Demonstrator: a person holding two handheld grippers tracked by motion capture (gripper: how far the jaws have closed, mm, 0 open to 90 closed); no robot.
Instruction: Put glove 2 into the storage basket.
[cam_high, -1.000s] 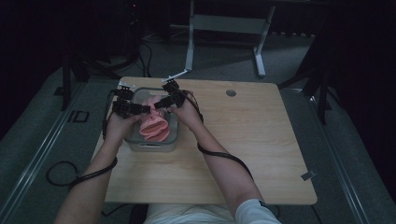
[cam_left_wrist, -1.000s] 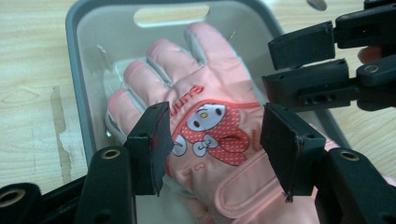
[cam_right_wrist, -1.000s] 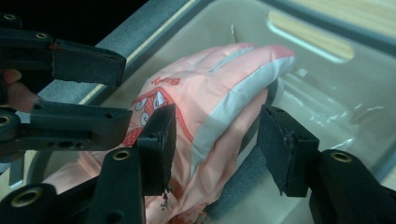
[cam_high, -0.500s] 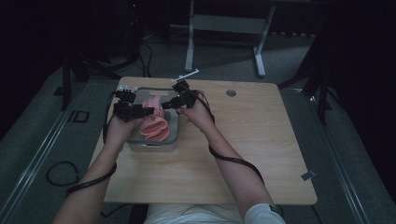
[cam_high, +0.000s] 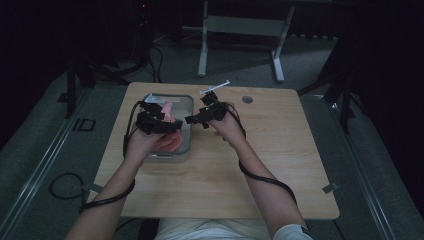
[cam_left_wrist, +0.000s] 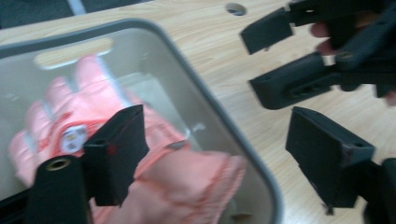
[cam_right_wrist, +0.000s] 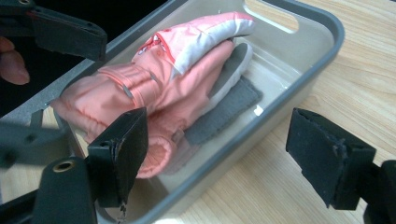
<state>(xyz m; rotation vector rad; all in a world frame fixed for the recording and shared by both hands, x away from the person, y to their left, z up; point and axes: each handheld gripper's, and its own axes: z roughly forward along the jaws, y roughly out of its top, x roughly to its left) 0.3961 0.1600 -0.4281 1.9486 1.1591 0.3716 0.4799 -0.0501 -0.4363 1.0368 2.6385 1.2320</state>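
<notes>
A light wooden table carries a grey plastic bin near its far left corner.

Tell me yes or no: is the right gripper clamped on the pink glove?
No, the right gripper stands open beside the grey tub, its jaws wide apart over the rim, while the pink glove lies inside untouched by it.

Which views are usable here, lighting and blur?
High view: dim, surroundings near black, table readable. Left gripper view: bright but motion-smeared, pink glove and bin soft. Right gripper view: sharpest, glove seams crisp, small glare spots on bin floor.
</notes>
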